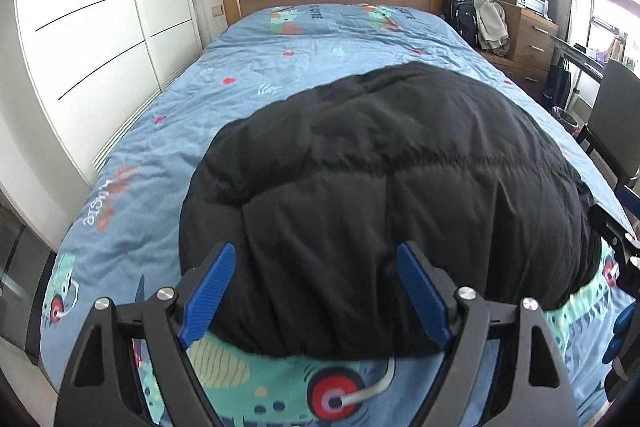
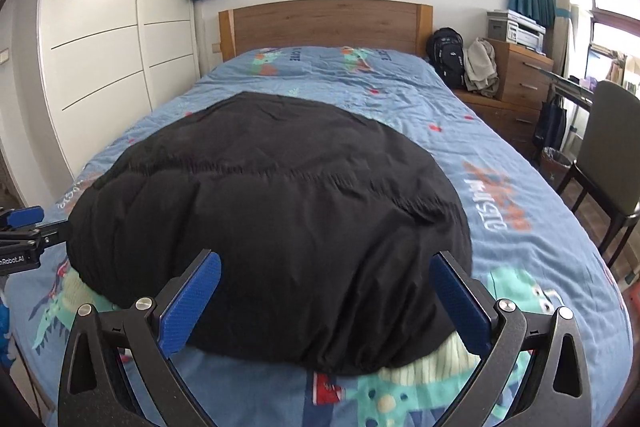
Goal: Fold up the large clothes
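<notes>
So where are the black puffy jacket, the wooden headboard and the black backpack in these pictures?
black puffy jacket (image 1: 400, 163): left wrist view, on its quilted middle.
wooden headboard (image 2: 324, 23): right wrist view, centre of the panel.
black backpack (image 2: 448, 57): right wrist view, on its front pocket.

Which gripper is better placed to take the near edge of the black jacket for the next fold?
Neither clearly. The left gripper and the right gripper both stand open and empty over the near edge of the black jacket, one toward each end, so probably both together.
</notes>
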`<state>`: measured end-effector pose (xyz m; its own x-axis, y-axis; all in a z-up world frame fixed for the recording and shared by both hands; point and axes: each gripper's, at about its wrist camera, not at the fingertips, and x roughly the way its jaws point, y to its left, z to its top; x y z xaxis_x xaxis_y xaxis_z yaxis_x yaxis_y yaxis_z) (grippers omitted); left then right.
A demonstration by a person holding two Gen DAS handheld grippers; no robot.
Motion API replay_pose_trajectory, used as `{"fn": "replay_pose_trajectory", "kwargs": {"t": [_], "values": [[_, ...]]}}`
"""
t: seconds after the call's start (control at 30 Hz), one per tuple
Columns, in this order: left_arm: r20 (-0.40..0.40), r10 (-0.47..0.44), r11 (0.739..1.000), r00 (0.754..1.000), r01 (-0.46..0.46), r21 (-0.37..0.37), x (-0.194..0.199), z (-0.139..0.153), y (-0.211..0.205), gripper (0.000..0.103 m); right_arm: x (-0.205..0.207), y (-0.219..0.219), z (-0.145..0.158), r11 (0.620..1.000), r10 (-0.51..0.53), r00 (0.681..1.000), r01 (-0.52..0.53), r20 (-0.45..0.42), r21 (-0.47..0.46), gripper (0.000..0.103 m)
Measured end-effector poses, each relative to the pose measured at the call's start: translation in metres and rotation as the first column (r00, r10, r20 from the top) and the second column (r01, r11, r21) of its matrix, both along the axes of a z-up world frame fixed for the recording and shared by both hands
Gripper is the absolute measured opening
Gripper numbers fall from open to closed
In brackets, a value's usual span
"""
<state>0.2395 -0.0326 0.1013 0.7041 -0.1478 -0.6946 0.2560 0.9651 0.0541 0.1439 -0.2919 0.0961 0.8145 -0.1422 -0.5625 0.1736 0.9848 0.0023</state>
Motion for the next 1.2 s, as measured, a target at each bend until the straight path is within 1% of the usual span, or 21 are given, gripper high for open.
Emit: {"fn": "replay_pose_trajectory", "kwargs": {"t": [0.13,0.2,0.27,0.3,0.37,0.43,0.47,0.5,0.57,0.63,0.73,0.77,0.83,0.9,0.93,1.0,1.03,1.07,1.13,1.2], "values": [[0.001,-0.023,0.999,1.0,0.023,-0.048,0.061,0.009,-0.029,0.083,0.065,0.009,0.013,0.999,0.037,0.999,-0.037,0.024,0.0,0.102],[-0.012,-0.025,0.998,1.0,0.024,-0.065,0.091,0.007,-0.042,0.083,0.097,0.016,0.015,0.998,0.064,0.998,-0.064,0.02,0.01,0.102],[-0.034,-0.017,0.998,0.999,0.015,-0.059,0.12,-0.003,-0.052,0.083,0.127,0.021,0.013,0.996,0.091,0.996,-0.092,0.007,0.011,0.102],[-0.058,-0.008,0.999,0.998,0.005,-0.042,0.137,-0.013,-0.056,0.083,0.14,0.023,0.009,0.995,0.102,0.995,-0.102,-0.005,0.008,0.102],[-0.106,0.015,1.0,0.994,-0.018,-0.021,0.163,-0.033,-0.059,0.083,0.169,0.023,-0.007,0.993,0.121,0.99,-0.121,-0.07,0.016,0.102],[-0.137,0.04,0.999,0.99,-0.041,-0.002,0.186,-0.048,-0.057,0.085,0.191,0.018,-0.026,0.993,0.119,0.984,-0.12,-0.133,0.0,0.102],[-0.147,0.047,0.999,0.988,-0.048,0.0,0.191,-0.053,-0.056,0.086,0.201,0.013,-0.035,0.993,0.121,0.98,-0.121,-0.157,0.013,0.102],[-0.165,0.059,0.998,0.985,-0.059,0.002,0.2,-0.058,-0.054,0.089,0.21,0.005,-0.044,0.994,0.107,0.977,-0.102,-0.186,0.035,0.102],[-0.193,0.078,0.997,0.978,-0.078,0.006,0.214,-0.066,-0.049,0.092,0.221,-0.017,-0.055,0.994,0.07,0.976,-0.051,-0.209,0.096,0.102],[-0.198,0.102,0.995,0.975,-0.096,0.039,0.223,-0.07,-0.044,0.096,0.226,-0.042,-0.06,0.993,0.017,0.974,0.011,-0.228,0.12,0.102],[-0.211,0.154,0.987,0.965,-0.14,0.078,0.239,-0.076,-0.022,0.098,0.224,-0.074,-0.068,0.989,-0.025,0.968,0.061,-0.251,0.137,0.102],[-0.214,0.174,0.983,0.961,-0.158,0.091,0.242,-0.077,-0.011,0.098,0.221,-0.086,-0.07,0.988,-0.046,0.964,0.082,-0.262,0.13,0.102],[-0.226,0.244,0.968,0.943,-0.221,0.121,0.244,-0.079,0.017,0.098,0.209,-0.112,-0.074,0.983,-0.096,0.957,0.134,-0.274,0.124,0.102],[-0.241,0.291,0.956,0.926,-0.269,0.119,0.239,-0.077,0.04,0.098,0.197,-0.134,-0.078,0.976,-0.152,0.942,0.191,-0.3,0.105,0.102],[-0.235,0.299,0.953,0.925,-0.278,0.119,0.234,-0.074,0.048,0.098,0.193,-0.145,-0.079,0.971,-0.178,0.932,0.218,-0.315,0.097,0.102],[-0.187,0.29,0.954,0.939,-0.268,0.136,0.217,-0.063,0.056,0.098,0.18,-0.159,-0.076,0.963,-0.222,0.919,0.259,-0.326,0.076,0.102],[-0.164,0.279,0.956,0.946,-0.259,0.137,0.208,-0.058,0.056,0.097,0.174,-0.161,-0.071,0.963,-0.228,0.92,0.261,-0.318,0.066,0.102],[-0.14,0.262,0.962,0.955,-0.246,0.12,0.193,-0.051,0.056,0.098,0.165,-0.16,-0.064,0.967,-0.223,0.927,0.25,-0.303,0.055,0.102],[-0.117,0.237,0.971,0.965,-0.229,0.072,0.174,-0.041,0.054,0.098,0.15,-0.152,-0.052,0.975,-0.202,0.943,0.219,-0.266,0.035,0.102],[-0.092,0.2,0.98,0.975,-0.2,0.016,0.151,-0.034,0.048,0.098,0.133,-0.137,-0.039,0.984,-0.167,0.96,0.178,-0.224,0.029,0.102]]}}
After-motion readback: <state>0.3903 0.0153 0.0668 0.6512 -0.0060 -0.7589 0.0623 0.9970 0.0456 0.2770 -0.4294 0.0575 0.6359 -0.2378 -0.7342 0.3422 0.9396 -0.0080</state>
